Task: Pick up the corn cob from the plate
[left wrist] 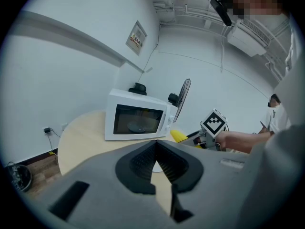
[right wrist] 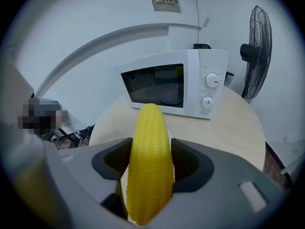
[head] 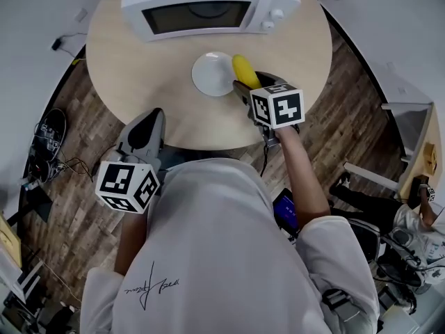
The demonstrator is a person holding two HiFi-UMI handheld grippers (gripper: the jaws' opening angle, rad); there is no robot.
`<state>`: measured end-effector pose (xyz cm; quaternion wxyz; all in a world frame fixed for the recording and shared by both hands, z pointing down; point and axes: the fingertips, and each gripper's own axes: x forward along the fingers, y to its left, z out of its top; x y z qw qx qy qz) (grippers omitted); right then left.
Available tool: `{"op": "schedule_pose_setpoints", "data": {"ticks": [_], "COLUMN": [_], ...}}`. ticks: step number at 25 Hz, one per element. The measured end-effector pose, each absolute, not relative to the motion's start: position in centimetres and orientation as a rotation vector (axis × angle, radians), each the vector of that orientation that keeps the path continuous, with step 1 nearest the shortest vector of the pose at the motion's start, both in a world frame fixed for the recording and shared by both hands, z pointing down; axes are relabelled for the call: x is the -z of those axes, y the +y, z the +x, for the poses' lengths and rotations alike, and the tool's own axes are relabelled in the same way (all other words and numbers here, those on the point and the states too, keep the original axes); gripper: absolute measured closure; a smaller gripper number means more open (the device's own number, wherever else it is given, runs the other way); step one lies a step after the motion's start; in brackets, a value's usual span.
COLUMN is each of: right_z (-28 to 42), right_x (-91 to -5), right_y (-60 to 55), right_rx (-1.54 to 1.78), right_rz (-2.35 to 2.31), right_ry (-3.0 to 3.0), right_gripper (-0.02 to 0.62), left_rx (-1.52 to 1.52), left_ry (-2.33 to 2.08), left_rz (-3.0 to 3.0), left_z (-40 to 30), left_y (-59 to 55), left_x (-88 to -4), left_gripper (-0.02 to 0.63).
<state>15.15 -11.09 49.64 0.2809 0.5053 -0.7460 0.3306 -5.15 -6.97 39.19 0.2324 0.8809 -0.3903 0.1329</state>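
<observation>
The yellow corn cob (right wrist: 150,161) stands between the jaws of my right gripper (right wrist: 150,160), which is shut on it, its tip pointing toward the microwave. In the head view the corn cob (head: 243,70) lies over the right rim of the white plate (head: 211,75), with the right gripper (head: 246,83) behind it. I cannot tell whether the cob touches the plate. My left gripper (head: 158,114) hovers at the table's near edge, shut with nothing in it. Its own view (left wrist: 156,149) shows the pads meeting, with the corn cob (left wrist: 178,136) off to the right.
A white microwave (head: 208,5) with its door closed stands at the back of the round wooden table (head: 132,68). A standing fan (right wrist: 257,42) is beyond the table. Wood floor with cables and chairs surrounds it.
</observation>
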Motion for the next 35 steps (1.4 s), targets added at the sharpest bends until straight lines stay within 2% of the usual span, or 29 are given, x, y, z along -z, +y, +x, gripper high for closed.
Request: {"op": "schedule_pose_setpoints", "data": {"ticks": [35], "right_z": [16.4], "right_x": [-43.8], "right_y": [-7.8], "right_rx": [-0.865], "right_rz": [1.566], "right_ry": [-2.165], "right_gripper": [0.328], "left_rx": [-0.309], "left_ry": [-1.105], "left_rz": [2.399], "left_z": [-5.3], "left_y": [-7.0], "left_x": [-38.4], "left_gripper": [0.609]}}
